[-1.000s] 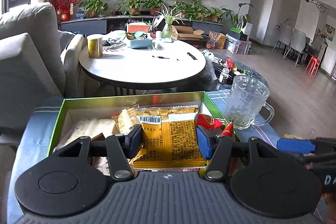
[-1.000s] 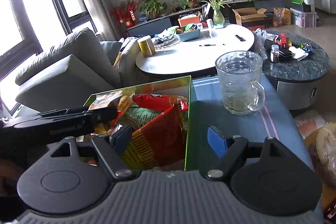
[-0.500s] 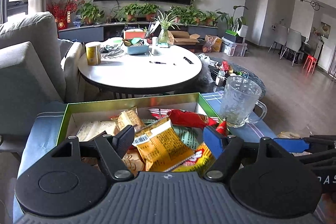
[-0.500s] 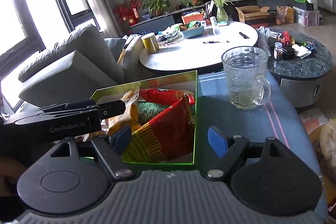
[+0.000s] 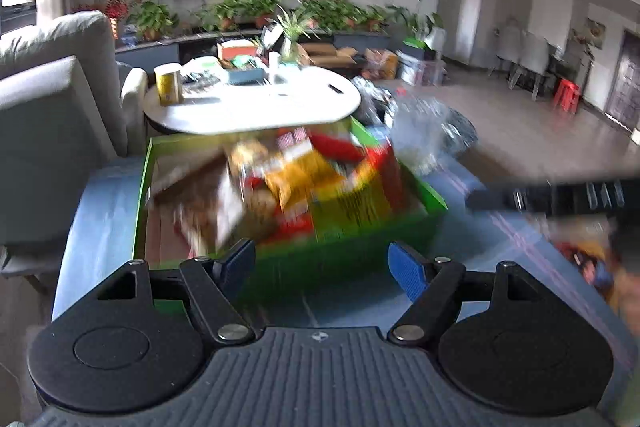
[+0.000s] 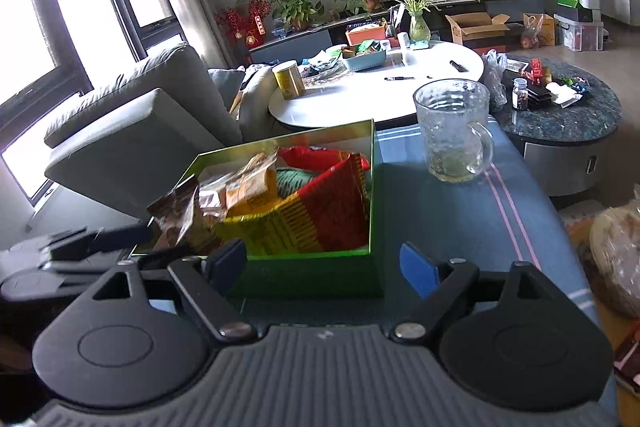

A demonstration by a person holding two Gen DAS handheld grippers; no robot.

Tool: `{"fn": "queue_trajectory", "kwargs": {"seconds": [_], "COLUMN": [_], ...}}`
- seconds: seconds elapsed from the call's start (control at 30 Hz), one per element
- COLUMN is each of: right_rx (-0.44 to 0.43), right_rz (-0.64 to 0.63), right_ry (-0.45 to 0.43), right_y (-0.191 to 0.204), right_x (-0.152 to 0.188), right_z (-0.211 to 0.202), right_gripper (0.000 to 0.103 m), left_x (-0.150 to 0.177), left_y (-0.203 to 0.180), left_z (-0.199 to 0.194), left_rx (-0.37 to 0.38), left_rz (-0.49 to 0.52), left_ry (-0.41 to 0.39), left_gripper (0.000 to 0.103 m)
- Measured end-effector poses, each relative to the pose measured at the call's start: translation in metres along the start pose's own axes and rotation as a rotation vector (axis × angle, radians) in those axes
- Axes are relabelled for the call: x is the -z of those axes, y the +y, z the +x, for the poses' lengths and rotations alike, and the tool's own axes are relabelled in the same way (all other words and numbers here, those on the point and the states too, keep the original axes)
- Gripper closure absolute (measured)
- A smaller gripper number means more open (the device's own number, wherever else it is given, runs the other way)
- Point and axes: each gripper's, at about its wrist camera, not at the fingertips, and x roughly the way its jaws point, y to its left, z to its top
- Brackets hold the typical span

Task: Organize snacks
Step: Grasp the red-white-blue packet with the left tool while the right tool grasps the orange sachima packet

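The green box (image 6: pixel 372 187) of snacks sits on the blue-clothed desk (image 6: pixel 440 219), left of the glass mug (image 6: pixel 454 133), and it is heaped: a red-and-yellow bag (image 6: pixel 304 223) leans against its right wall, with an orange packet (image 6: pixel 250 189) and a brown wrapper (image 6: pixel 176 219) piled toward the left. The left claw (image 5: pixel 322 259) hangs just short of the box's near wall, its jaws opening with nothing between them; its view is smeared with motion. The right claw (image 6: pixel 324 263) is likewise spread and empty, near the box's front right corner. This looks like the gap between one placement and the next pick. More snacks seem to lie at the far right of the desk, where a bagged item (image 6: pixel 616 259) shows, though it is too blurred to name. The next move likely calls for swinging a claw over there, centring a packet between the pads, and closing gently on a crinkly bag.
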Motion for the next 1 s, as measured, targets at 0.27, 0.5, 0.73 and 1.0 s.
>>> {"fn": "queue_trajectory", "kwargs": {"seconds": [0.27,0.5,0.73,1.0], "right_rx": [-0.004,0.012,-0.01,-0.057], "right_rz": [-0.009,-0.023,-0.035,-0.308], "right_ry": [0.012,0.039,0.117,0.27], "right_y": [0.001,-0.003,-0.005,0.005], "right_x": [0.021,0.052,0.089,0.118], "right_z": [-0.022,-0.047,-0.059,-0.059], "right_gripper": [0.006,0.006,0.006,0.005], "left_x": [0.062,0.094,0.103,0.109], "left_y": [-0.018,-0.04,-0.047,-0.036], "left_z": [-0.047,-0.051,-0.026,-0.017], "left_rx": [0.128,0.174,0.161,0.112], "left_rz": [0.097,0.203,0.195,0.123], "left_ry": [0.072,0.121,0.153,0.168], "left_gripper": [0.032,0.031,0.031,0.039]}}
